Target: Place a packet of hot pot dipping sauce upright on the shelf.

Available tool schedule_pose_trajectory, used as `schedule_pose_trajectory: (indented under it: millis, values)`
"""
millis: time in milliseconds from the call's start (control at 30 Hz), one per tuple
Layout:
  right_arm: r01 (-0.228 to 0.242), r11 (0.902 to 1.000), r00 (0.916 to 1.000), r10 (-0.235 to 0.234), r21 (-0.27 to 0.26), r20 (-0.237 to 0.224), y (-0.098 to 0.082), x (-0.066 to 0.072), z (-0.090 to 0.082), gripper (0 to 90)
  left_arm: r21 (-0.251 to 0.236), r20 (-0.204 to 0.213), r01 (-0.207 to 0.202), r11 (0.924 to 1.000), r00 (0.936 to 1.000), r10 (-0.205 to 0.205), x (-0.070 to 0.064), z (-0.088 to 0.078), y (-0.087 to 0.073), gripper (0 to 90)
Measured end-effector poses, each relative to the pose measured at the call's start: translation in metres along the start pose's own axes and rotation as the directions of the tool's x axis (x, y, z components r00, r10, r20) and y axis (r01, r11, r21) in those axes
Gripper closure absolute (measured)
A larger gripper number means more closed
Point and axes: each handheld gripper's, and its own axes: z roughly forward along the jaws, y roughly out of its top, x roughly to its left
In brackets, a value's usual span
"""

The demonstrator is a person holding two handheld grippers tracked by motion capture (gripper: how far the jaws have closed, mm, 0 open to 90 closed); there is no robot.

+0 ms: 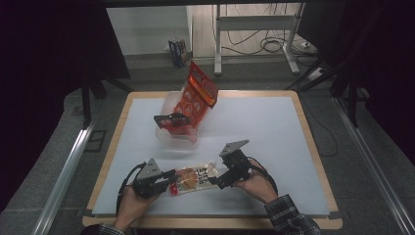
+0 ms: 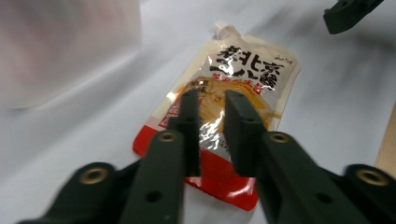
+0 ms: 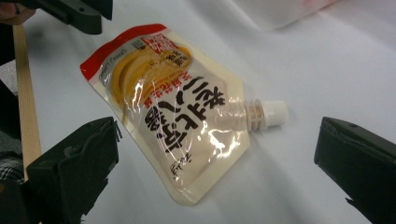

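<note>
A clear spouted pouch [image 1: 193, 178] with black lettering, a yellow picture and a red bottom band lies flat near the table's front edge, between both grippers. My left gripper [image 1: 172, 177] is at its red end. In the left gripper view its jaws [image 2: 210, 100] stand only slightly parted above the pouch [image 2: 243, 74], with the foil showing through the gap. My right gripper [image 1: 215, 178] is at the spout end. Seen from the right gripper view, it [image 3: 217, 140] is wide open, a jaw on either side of the pouch [image 3: 177, 107] and its white cap [image 3: 275, 112].
A clear plastic container [image 1: 166, 105] stands at the back centre of the white mat [image 1: 274, 147], with a red snack bag [image 1: 198, 93] leaning up out of it and a black piece [image 1: 171, 119] at its front. The wooden table edge [image 1: 210, 223] runs close behind my hands.
</note>
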Motion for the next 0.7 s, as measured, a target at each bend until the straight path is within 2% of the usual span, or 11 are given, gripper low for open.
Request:
schedule_pose_trajectory:
  millis: [133, 200, 267, 300, 367, 467, 567, 700]
  values:
    - [0.010, 0.9998, 0.9999, -0.010, 0.015, -0.006, -0.002, 0.002, 0.001, 0.0, 0.033, 0.044, 0.006, 0.9995, 0.9990, -0.007, 0.005, 0.011, -0.003, 84.5]
    - [0.016, 0.9994, 0.9999, -0.016, 0.030, -0.003, -0.002, 0.003, 0.002, 0.2, 0.061, 0.063, 0.020, 0.9980, 0.9977, -0.024, 0.008, 0.016, -0.007, 85.8]
    - [0.017, 0.9989, 0.9999, -0.017, 0.043, -0.001, -0.003, 0.004, 0.003, 2.0, 0.063, 0.080, 0.041, 0.9972, 0.9958, -0.046, 0.012, 0.018, -0.010, 88.4]
    - [0.013, 0.9989, 0.9999, -0.013, 0.044, -0.002, -0.003, 0.005, 0.003, 3.4, 0.066, 0.077, 0.047, 0.9967, 0.9956, -0.052, 0.013, 0.018, -0.011, 89.7]
    - [0.006, 0.9991, 1.0000, -0.006, 0.042, 0.002, -0.003, 0.005, 0.002, 5.8, 0.080, 0.041, 0.025, 0.9964, 0.9988, -0.028, 0.014, 0.017, -0.012, 90.0]
    - [0.008, 0.9990, 0.9998, -0.009, 0.044, 0.016, -0.004, 0.007, 0.000, 9.4, 0.101, 0.034, 0.034, 0.9943, 0.9987, -0.038, 0.017, 0.019, -0.015, 90.0]
    - [0.022, 0.9991, 0.9987, -0.024, 0.037, 0.044, -0.006, 0.009, -0.001, 14.6, 0.132, 0.007, -0.004, 0.9912, 1.0000, 0.003, 0.013, 0.021, -0.014, 90.0]
    - [0.008, 0.9991, 0.9991, -0.010, 0.043, 0.042, -0.007, 0.009, 0.002, 19.8, 0.140, 0.008, 0.015, 0.9900, 0.9998, -0.016, 0.013, 0.021, -0.015, 90.0]
